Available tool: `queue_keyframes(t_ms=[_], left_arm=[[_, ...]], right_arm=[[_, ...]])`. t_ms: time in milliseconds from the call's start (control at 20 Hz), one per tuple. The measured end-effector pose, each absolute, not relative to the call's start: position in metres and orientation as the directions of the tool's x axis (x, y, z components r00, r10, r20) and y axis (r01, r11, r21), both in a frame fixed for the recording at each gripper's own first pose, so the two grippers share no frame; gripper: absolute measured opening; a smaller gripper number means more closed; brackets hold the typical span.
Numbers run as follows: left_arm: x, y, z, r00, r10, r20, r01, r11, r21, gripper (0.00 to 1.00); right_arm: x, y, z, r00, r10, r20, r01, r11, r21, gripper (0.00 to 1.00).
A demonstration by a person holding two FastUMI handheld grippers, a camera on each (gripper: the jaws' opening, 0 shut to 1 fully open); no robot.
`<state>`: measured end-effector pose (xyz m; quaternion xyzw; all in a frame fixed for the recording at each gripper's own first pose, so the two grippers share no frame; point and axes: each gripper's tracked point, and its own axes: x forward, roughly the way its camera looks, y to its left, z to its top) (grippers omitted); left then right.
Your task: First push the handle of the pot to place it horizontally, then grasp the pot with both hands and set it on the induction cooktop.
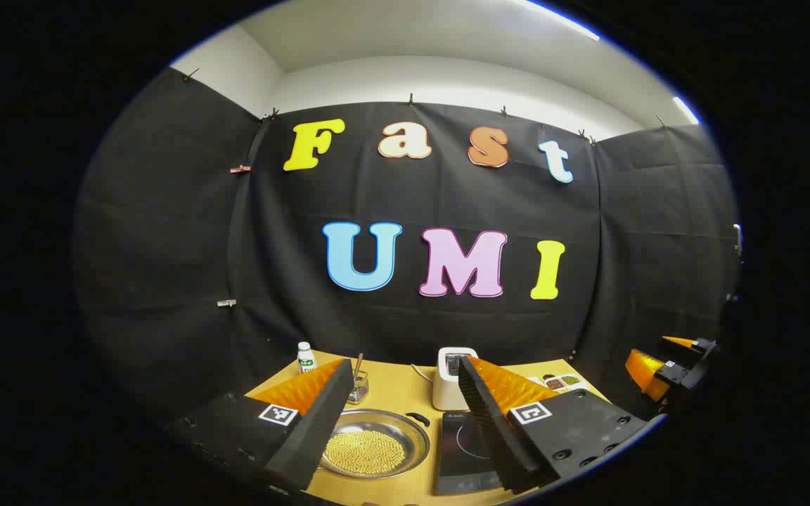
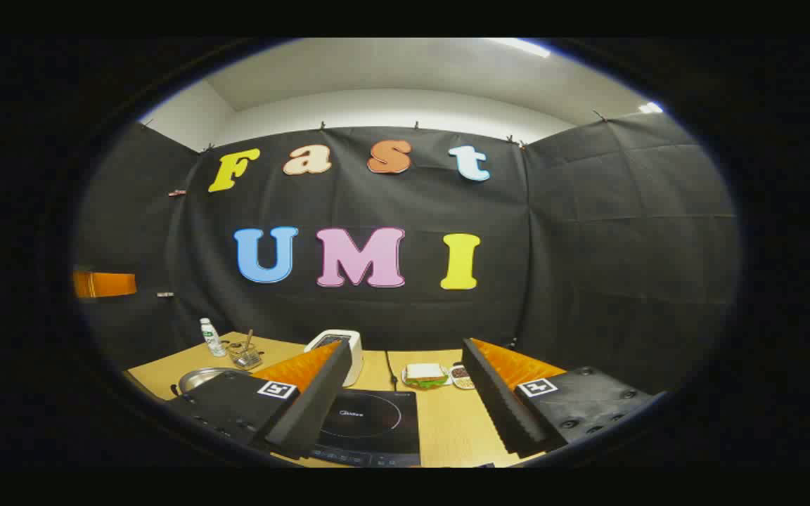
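Left gripper view: we see the pot [image 1: 375, 444], shallow steel holding yellow grains, at 6 o'clock between our left gripper [image 1: 398, 414] fingers, spread wide and empty. Right gripper view: the induction cooktop [image 2: 370, 426] lies at 6 o'clock between the right gripper [image 2: 405, 397] fingers, equally wide and empty, with a sandwich [image 2: 425, 374] beyond.

- I see a mock kitchen in a cloth-walled booth: wooden table [image 2: 447, 429] carrying a cooktop [image 2: 370, 425].
- Toaster [image 2: 338, 351] stands behind the cooktop; sandwich [image 2: 425, 375] beside it.

pot [image 1: 375, 444]: one
induction cooktop [image 2: 368, 426]: one
toaster [image 1: 453, 377]: one
bottle [image 1: 306, 357]: one
sandwich [image 2: 425, 374]: one
wire basket [image 2: 244, 355]: one
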<state>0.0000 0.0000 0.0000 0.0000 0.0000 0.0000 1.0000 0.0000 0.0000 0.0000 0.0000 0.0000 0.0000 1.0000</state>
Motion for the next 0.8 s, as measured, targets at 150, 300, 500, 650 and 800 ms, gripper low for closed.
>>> queue_keyframes(t_ms=[150, 300, 500, 650, 800], left_arm=[[0.005, -0.017, -0.002, 1.0, -0.006, 0.009, 0.006, 1.0, -0.016, 0.93], [0.013, -0.027, -0.007, 0.999, -0.033, 0.006, 0.033, 0.998, -0.056, 0.94], [0.028, -0.015, -0.011, 0.999, -0.051, -0.002, 0.051, 0.995, -0.085, 0.94], [0.033, -0.004, -0.017, 0.997, -0.075, -0.016, 0.074, 0.994, -0.08, 0.94], [0.036, 0.005, -0.027, 0.994, -0.101, -0.03, 0.099, 0.992, -0.08, 0.94]], right_arm=[[0.01, -0.015, -0.007, 1.0, 0.002, -0.014, -0.002, 1.0, 0.012, 1.0], [0.01, -0.027, -0.009, 0.999, -0.026, -0.021, 0.027, 1.0, 0.012, 0.98], [0.007, -0.024, -0.007, 0.998, -0.058, -0.02, 0.058, 0.998, 0.009, 0.97], [0.006, -0.011, -0.003, 0.997, -0.071, -0.011, 0.071, 0.997, 0.019, 0.97], [0.005, 0.0, -0.007, 0.996, -0.085, -0.025, 0.086, 0.996, 0.028, 0.97]])
